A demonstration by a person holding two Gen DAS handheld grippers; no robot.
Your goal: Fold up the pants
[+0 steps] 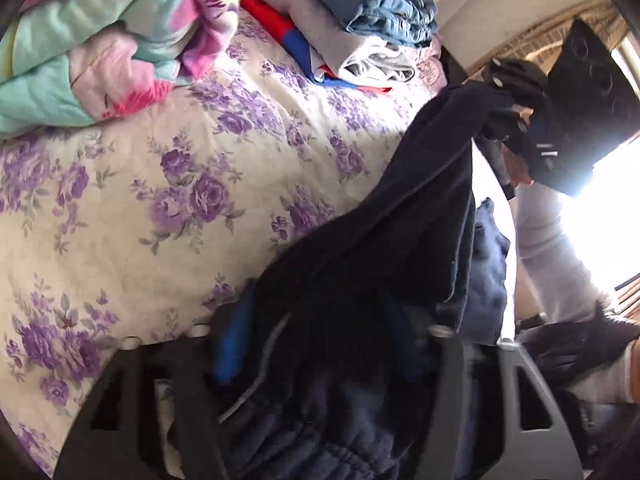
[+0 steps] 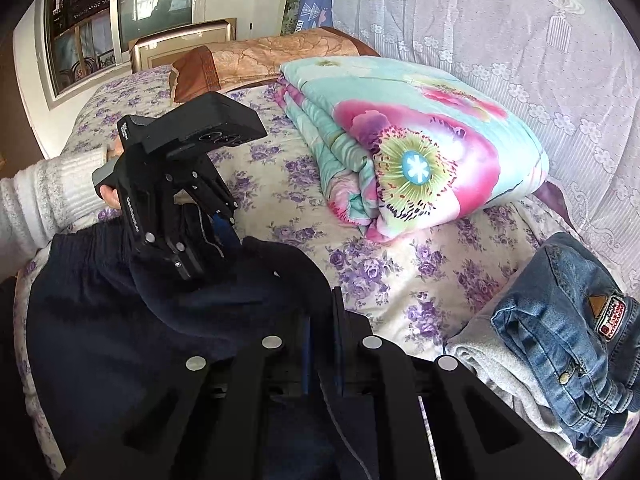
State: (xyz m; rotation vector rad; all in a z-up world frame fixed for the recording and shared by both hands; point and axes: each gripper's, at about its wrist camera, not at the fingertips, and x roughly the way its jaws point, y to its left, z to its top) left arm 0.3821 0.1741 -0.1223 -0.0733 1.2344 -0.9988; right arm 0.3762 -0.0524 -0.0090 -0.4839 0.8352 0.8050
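Observation:
Dark navy pants hang stretched between my two grippers above the bed. My left gripper is shut on one end of the pants, near their gathered waistband; it also shows in the right wrist view. My right gripper is shut on the other end of the pants; it shows in the left wrist view at the upper right, with the fabric bunched in its jaws. The middle of the pants sags toward the bed.
The bed has a cream sheet with purple flowers. A folded floral quilt lies at the back. A stack of folded clothes with denim on top sits at the bed's right edge. A lace curtain hangs behind.

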